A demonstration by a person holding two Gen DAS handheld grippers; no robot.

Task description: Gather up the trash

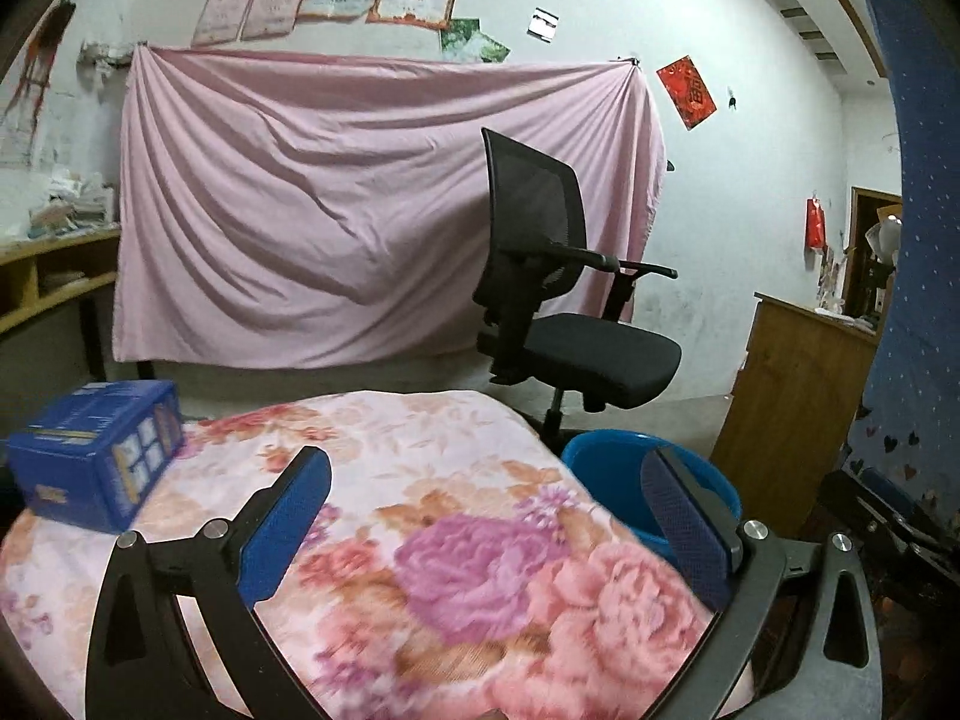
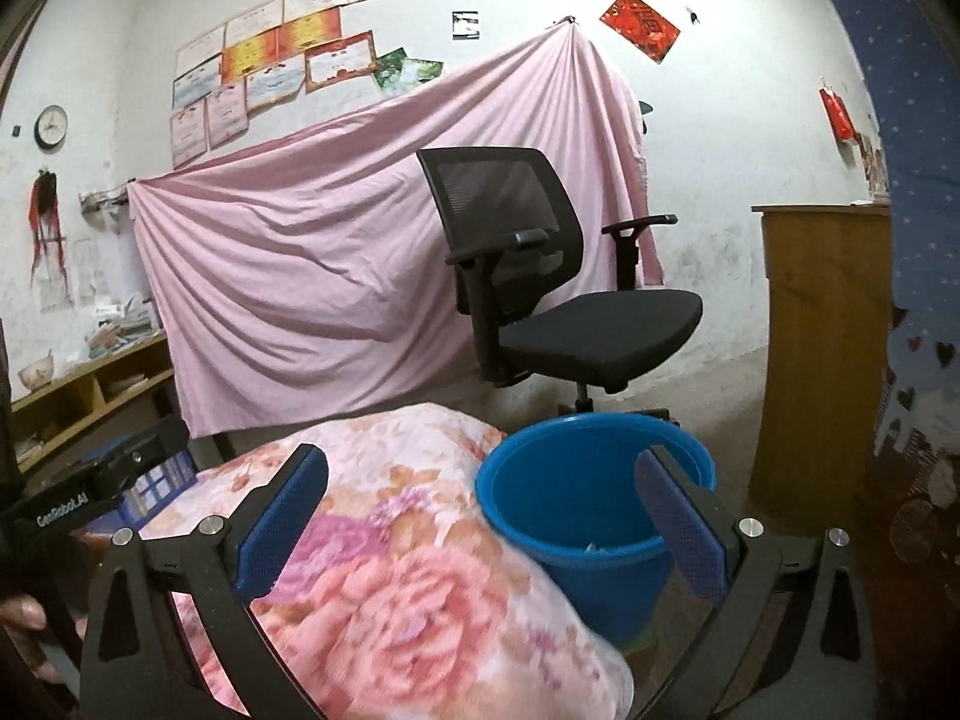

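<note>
A blue plastic bucket stands on the floor at the right edge of a table covered with a floral cloth; something small and pale lies at its bottom. The bucket also shows in the left wrist view, partly hidden behind the table. My left gripper is open and empty above the floral cloth. My right gripper is open and empty, straddling the table edge and the bucket. No loose trash shows on the cloth.
A blue cardboard box sits on the table's left side. A black office chair stands behind the bucket, before a hanging pink sheet. A wooden cabinet stands right. The left gripper's body shows at left.
</note>
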